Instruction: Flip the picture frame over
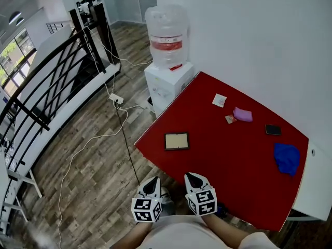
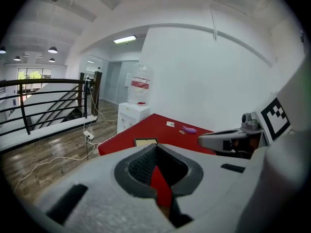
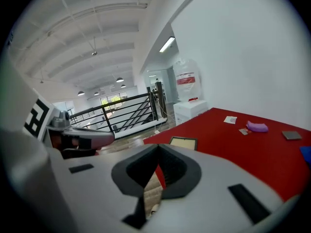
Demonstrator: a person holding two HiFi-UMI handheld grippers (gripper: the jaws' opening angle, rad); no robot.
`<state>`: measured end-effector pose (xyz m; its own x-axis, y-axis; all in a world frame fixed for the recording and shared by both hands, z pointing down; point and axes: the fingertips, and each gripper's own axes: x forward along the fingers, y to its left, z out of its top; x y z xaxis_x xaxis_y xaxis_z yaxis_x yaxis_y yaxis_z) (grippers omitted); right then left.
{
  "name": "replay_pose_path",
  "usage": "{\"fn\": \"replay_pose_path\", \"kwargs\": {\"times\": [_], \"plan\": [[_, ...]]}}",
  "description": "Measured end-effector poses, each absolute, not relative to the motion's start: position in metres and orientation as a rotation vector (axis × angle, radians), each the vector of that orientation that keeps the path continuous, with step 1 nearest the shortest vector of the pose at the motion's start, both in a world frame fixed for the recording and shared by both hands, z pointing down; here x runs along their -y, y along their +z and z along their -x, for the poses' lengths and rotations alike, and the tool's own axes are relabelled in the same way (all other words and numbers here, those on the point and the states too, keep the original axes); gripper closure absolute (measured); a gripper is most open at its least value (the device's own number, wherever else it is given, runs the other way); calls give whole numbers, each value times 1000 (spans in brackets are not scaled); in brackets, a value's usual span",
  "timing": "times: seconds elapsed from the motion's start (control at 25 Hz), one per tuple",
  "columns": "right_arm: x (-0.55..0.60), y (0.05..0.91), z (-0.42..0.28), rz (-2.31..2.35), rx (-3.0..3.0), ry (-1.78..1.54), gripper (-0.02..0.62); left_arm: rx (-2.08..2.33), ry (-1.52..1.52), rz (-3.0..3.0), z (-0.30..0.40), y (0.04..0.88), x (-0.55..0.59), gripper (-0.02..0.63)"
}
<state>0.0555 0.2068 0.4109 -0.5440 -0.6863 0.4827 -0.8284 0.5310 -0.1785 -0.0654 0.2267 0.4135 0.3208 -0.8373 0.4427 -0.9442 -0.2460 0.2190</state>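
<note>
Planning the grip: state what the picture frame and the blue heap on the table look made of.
Picture frame: dark straight border, likely wood or plastic, matte; pale flat centre, glass or backing unclear. Blue cloth: soft fabric, judging by its crumpled, uneven outline.

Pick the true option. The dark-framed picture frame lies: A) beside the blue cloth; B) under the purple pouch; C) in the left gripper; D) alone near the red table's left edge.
D: the dark-framed picture frame lies flat and alone by the red table's left edge in the head view.
</note>
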Motion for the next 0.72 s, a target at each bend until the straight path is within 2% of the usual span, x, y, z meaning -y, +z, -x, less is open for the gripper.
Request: {"fn": "replay_pose_path", "kwargs": {"times": [0.32,0.72], "plan": [[-138,397,-11,-1327,2391,554,591,1515,324,-2222,109,396,-149,601],[-98,402,-14,-1307,2355,564,591,1488,308,-2189,104,405,-108,601]]}}
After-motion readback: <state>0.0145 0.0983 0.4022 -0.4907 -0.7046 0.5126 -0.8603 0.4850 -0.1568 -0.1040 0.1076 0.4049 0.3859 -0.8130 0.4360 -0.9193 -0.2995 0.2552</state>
